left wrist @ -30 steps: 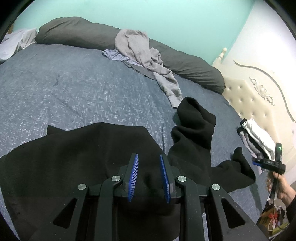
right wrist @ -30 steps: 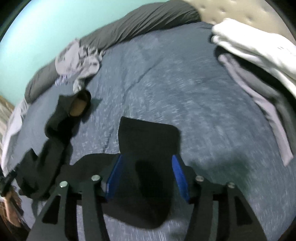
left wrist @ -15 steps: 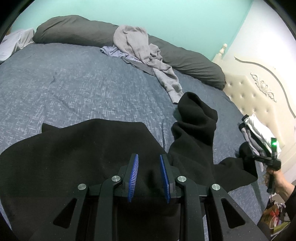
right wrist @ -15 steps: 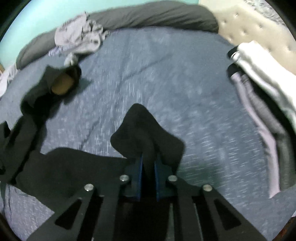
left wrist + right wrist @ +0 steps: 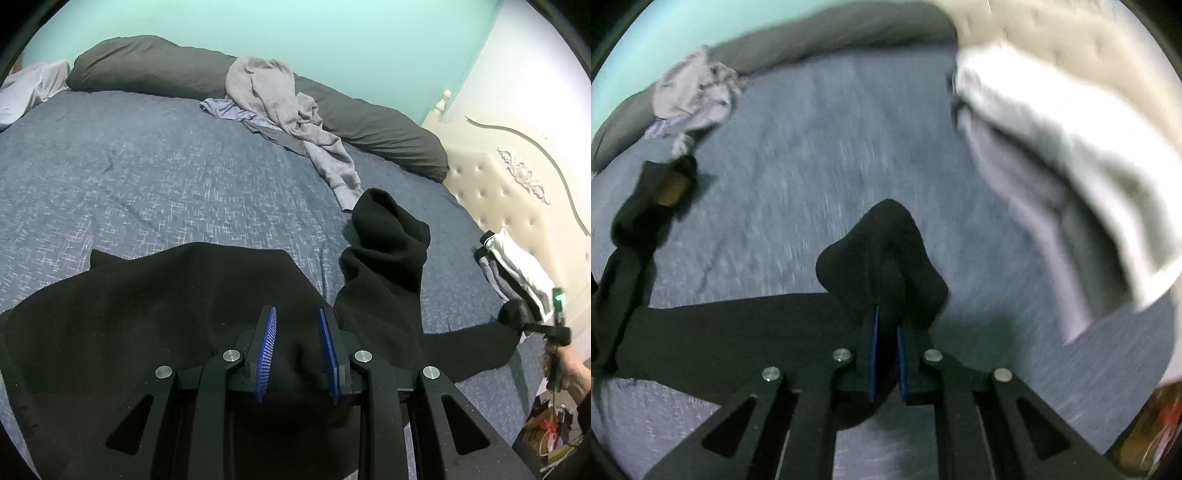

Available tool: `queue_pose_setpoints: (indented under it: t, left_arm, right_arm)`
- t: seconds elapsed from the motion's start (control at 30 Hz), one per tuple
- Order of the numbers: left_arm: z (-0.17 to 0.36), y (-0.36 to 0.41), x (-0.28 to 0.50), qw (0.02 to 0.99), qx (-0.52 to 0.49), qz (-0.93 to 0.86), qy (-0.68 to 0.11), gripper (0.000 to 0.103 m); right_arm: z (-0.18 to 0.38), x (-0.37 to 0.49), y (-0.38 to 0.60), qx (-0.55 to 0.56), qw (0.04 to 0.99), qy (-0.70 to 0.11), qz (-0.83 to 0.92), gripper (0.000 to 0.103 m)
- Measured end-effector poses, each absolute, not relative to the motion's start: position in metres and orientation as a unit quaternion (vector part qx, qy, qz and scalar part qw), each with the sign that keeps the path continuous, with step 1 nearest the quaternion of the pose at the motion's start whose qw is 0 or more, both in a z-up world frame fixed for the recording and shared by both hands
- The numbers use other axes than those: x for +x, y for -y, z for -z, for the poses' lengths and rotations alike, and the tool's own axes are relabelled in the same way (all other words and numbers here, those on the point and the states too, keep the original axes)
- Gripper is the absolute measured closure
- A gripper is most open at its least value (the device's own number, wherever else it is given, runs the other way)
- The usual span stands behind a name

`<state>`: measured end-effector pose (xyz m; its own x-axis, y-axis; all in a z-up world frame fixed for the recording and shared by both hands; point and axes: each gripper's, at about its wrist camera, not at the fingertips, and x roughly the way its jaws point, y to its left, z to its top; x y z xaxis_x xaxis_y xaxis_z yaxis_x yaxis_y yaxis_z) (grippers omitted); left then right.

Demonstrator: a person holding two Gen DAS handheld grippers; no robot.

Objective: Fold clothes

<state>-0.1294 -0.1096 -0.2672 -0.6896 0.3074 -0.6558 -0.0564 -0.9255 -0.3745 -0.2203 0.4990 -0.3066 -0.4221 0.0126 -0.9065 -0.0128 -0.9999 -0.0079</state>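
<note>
Black fleece is what both tools have hold of right now: a dark garment (image 5: 155, 317) spread across the blue bed (image 5: 147, 177), looks like a sweatshirt or hoodie but honestly hard to be sure. What just changed: a second ago the right hand-held gripper (image 5: 886, 354) was standing wide over the end of a sleeve (image 5: 886, 254), and now its blue pads are pressed nearly together with that cuff bunched up between them, so the pinch is made. To me that means the sleeve is ready to be carried over the body for the first fold. The left hand-held gripper (image 5: 297, 350) hasn't budged, jaws partly spread with black cloth filling the gap between them, pinning the body near the front edge of the bed. Long axis of the pinched sleeve runs sideways, from the body out toward the headboard (image 5: 517, 177) side, cuff at the far end. The other sleeve (image 5: 388, 251) sticks up and away toward the grey clothes pile (image 5: 284, 107). A folded stack (image 5: 517, 269) sits near the right hand (image 5: 565, 373).
</note>
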Motion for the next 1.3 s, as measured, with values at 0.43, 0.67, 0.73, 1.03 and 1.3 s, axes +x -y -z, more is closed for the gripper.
queue_pose_setpoints:
  t: [0.43, 0.67, 0.73, 1.03, 1.3]
  left_arm:
    - [0.270, 0.115, -0.132, 0.094, -0.383, -0.904, 0.169, 0.077]
    - [0.271, 0.117, -0.133, 0.091, -0.384, -0.904, 0.168, 0.077]
    - [0.271, 0.119, -0.133, 0.089, -0.383, -0.903, 0.170, 0.077]
    - [0.276, 0.125, -0.136, 0.089, -0.387, -0.901, 0.175, 0.077]
    - [0.277, 0.126, -0.135, 0.091, -0.389, -0.901, 0.172, 0.067]
  right_arm:
    - [0.258, -0.236, -0.487, -0.452, 0.006, -0.042, -0.891, 0.063]
    - [0.260, -0.282, -0.409, -0.458, -0.120, -0.079, -0.877, 0.050]
    - [0.264, -0.297, -0.385, -0.464, -0.143, -0.086, -0.870, 0.048]
    - [0.302, -0.349, -0.302, -0.497, -0.205, -0.145, -0.831, 0.029]
    - [0.335, -0.372, -0.268, -0.502, -0.215, -0.194, -0.815, 0.028]
